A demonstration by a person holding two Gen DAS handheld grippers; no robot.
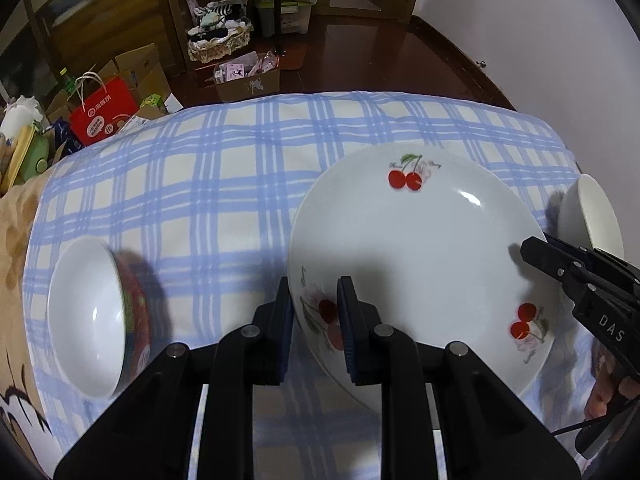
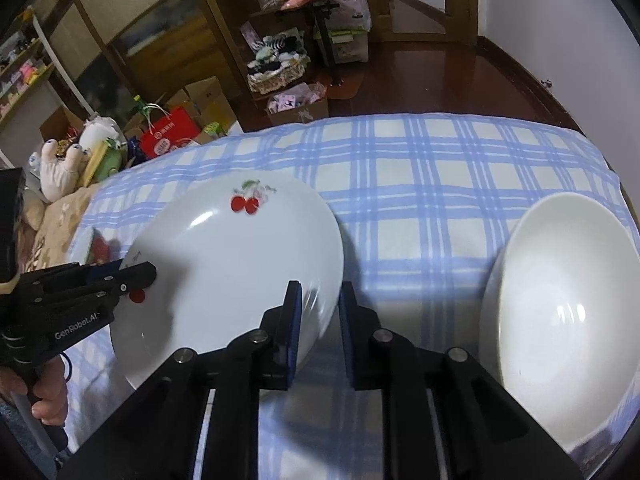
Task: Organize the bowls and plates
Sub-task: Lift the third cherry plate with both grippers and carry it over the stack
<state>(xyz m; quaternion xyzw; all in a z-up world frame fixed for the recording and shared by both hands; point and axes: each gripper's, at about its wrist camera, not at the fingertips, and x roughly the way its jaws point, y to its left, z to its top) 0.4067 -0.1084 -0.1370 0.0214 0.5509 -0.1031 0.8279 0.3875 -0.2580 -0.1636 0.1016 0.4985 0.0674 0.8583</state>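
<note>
Left wrist view: the left hand-held gripper (image 1: 314, 330) pinches the near-left rim of the cherry-printed plate (image 1: 420, 256), one pad under the rim and one on top. The right hand-held gripper (image 2: 316, 328) straddles the plate's opposite edge (image 2: 240, 272), its pads set narrowly on either side of the rim; whether they press it I cannot tell. The plate sits over the middle of the blue-checked cloth (image 1: 208, 184) on the surface.

At the cloth's left edge lies a red-sided bowl (image 1: 92, 320), white inside and holding nothing. Near the right edge is a plain white bowl (image 2: 560, 320), likewise holding nothing, just beside the right hand-held gripper.

Beyond the far edge, on the dark floor, stand a red paper bag (image 1: 106, 114) with small print too blurred to read, an open cardboard box (image 1: 248, 80) with pink packets, and a basket (image 1: 220, 40) full of soft things.

"DAS" shows on the right hand-held gripper's body in the left view; "GenRobot.AI" on the left one's in the right view.
</note>
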